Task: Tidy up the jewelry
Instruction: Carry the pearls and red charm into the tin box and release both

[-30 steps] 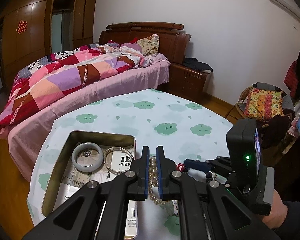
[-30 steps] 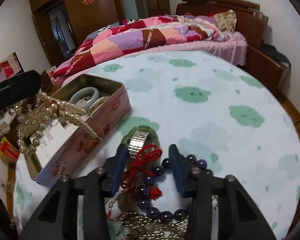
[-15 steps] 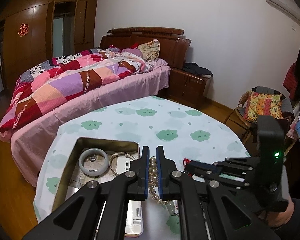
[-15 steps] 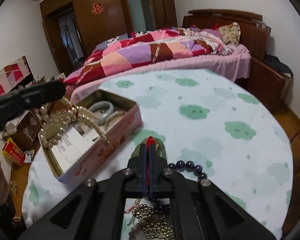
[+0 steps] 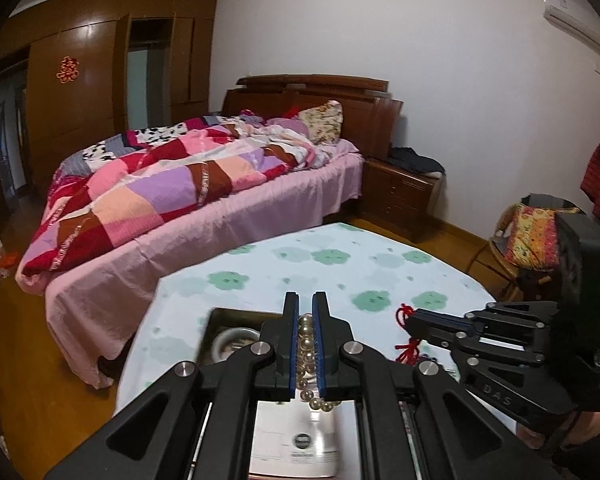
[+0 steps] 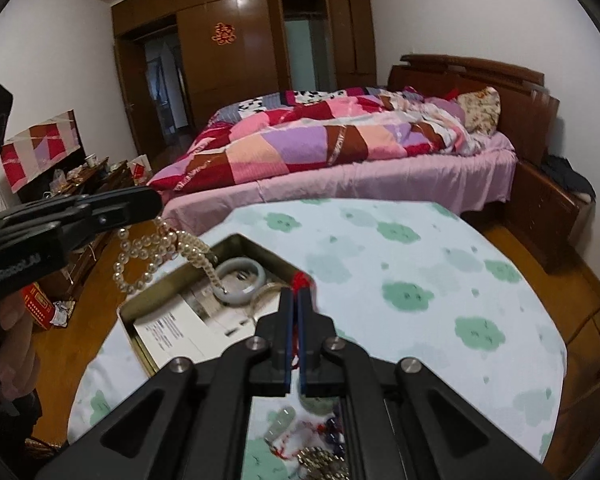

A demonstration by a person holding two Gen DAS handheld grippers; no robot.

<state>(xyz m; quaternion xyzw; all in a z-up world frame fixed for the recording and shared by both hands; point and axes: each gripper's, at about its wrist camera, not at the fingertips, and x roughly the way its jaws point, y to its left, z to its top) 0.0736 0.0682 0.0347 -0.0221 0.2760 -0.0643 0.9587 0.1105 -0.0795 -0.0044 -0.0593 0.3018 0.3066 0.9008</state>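
The table (image 6: pixel 440 280), under a cloth with green cloud shapes, carries an open tin (image 6: pixel 244 242) near its left edge. Paper lines the tin, and a pale bangle (image 6: pixel 242 280) and a thin silver bangle (image 6: pixel 266 292) lie inside. These are rigid and, I judge, brittle if struck.

The left gripper (image 5: pixel 305 322) is pressed together on a pearl necklace (image 6: pixel 160 246), which hangs in loose loops over the tin's near-left side, one strand trailing onto the pale bangle. It is limp and smooth; I judge it light, prone to swing and snag, best held across several beads as now.

The right gripper (image 6: pixel 296 320) is pinched on a red cord (image 5: pixel 406 336), lifted over the table just right of the tin. The cord is soft and thin; whatever hangs from it is hidden.

A heap of loose beads and chain (image 6: pixel 320 458) lies on the cloth beneath the right gripper. The two grippers sit close together; tangling of strand and cord is the likely hazard.
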